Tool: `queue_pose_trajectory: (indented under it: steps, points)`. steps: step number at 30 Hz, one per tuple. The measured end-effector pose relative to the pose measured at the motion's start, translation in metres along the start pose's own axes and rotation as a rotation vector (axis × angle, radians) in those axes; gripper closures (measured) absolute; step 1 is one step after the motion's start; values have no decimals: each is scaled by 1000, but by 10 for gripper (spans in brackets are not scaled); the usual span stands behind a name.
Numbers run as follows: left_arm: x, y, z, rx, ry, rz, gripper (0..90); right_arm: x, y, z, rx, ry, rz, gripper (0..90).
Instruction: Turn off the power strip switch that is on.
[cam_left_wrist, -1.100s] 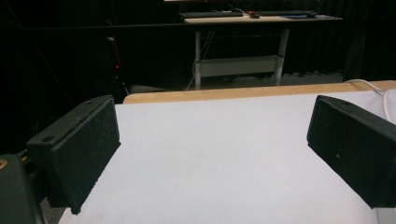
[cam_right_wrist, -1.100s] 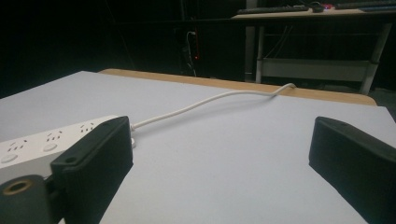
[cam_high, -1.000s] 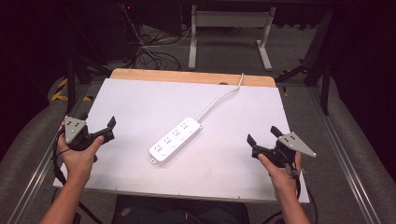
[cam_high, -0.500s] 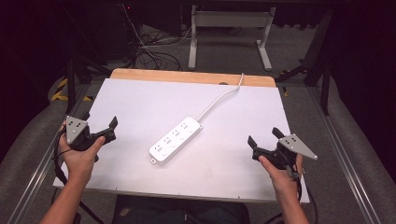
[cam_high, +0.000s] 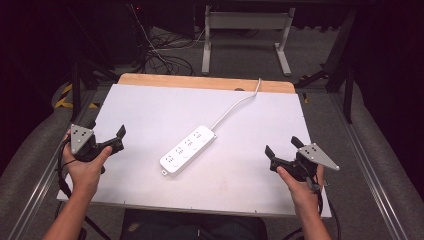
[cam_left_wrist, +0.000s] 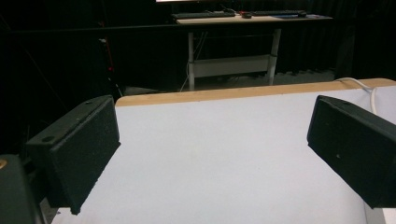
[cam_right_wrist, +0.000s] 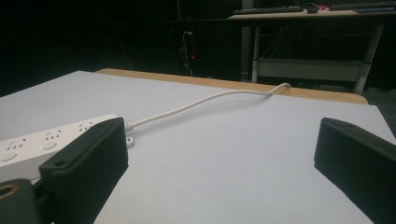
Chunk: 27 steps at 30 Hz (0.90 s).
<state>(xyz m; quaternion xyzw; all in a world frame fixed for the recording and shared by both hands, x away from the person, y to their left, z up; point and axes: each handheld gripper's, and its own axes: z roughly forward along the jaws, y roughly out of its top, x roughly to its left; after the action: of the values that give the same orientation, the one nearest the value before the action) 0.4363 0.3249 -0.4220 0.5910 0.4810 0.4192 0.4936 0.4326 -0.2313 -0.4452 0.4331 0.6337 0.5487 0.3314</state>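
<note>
Claws: left claw (cam_high: 114, 141) and right claw (cam_high: 281, 155) both released, empty; power strip (cam_high: 188, 149) untouched mid-worktop (cam_high: 150, 105), grab pending.

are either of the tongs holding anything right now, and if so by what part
Nothing is held. The left tongs and right tongs both stand open and empty, well apart from the power strip lying between them on the table.

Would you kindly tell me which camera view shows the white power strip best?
The high view: the whole power strip lies diagonally mid-table, sockets and cord visible. The right gripper view shows one end behind a jaw. The left gripper view catches its cord.
</note>
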Motion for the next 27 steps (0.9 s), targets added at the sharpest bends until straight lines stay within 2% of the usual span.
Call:
queue_pose_trajectory:
  steps: [27]
  points:
    - [1, -1, 0, 7, -6, -1, 23, 1, 0, -1, 0, -4, 0, 42]
